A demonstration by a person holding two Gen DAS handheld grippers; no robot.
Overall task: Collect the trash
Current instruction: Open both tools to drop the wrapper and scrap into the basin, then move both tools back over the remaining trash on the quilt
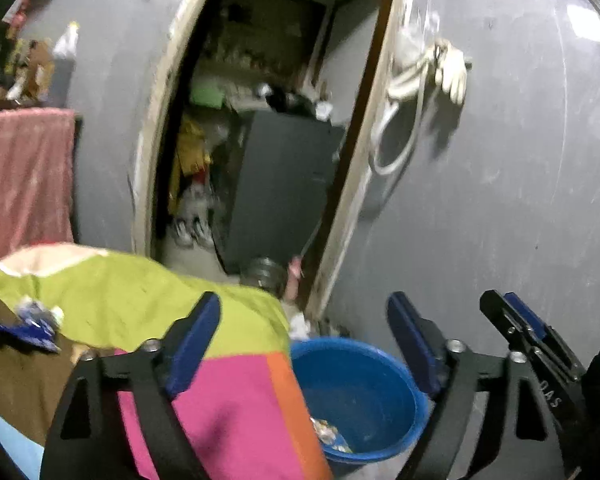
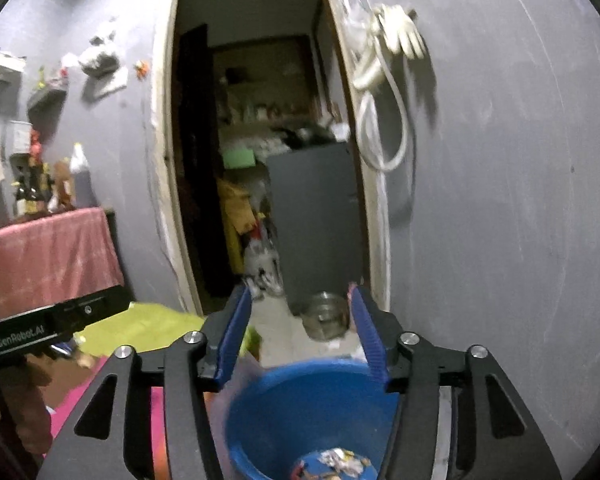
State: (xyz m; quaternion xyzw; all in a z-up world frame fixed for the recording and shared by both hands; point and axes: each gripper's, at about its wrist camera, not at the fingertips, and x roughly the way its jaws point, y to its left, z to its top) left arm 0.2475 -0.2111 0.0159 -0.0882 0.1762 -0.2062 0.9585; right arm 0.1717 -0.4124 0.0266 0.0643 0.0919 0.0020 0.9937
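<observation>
1. Left wrist view: your left gripper has its jaws spread wide with nothing between them.
2. Below and between its fingers sits the blue bucket, on the floor beside the grey wall. Scraps of trash lie at the bucket's bottom.
3. A multicoloured cloth in green, pink and orange lies just left of the bucket, and a crumpled wrapper rests on its far left part.
4. Your right gripper's fingers show at the right edge.
5. Right wrist view: your right gripper has its jaws parted about halfway and holds nothing.
6. The bucket is directly below the fingers, with the trash inside it.
7. Beyond, a steel bowl stands on the floor in the doorway.
8. The left gripper's body enters from the left edge.
</observation>
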